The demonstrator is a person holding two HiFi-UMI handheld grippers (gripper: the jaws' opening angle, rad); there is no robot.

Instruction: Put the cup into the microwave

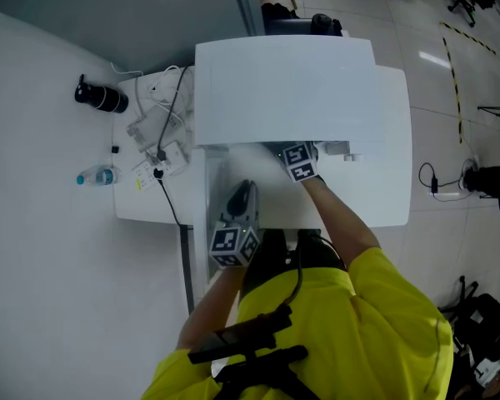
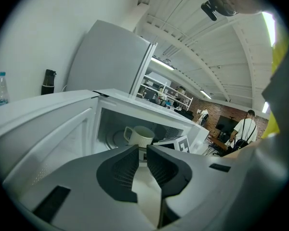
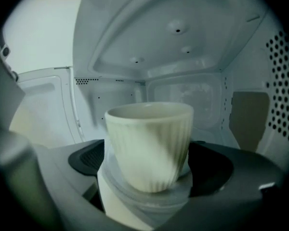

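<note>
- Jaws of the right gripper [image 3: 147, 160] are spreading inside the microwave [image 1: 283, 82], probably letting go.
- left gripper [image 2: 142, 153] hangs just outside the microwave, jaws nearly together, empty, seemingly not needed.
- cup [image 3: 149, 143] stands upright inside the microwave, between the right jaws.

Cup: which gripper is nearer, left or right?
Right. The right gripper is inside the microwave with the cup between its opening jaws. The left gripper is outside the open front, with the cup further in ahead of it.
</note>
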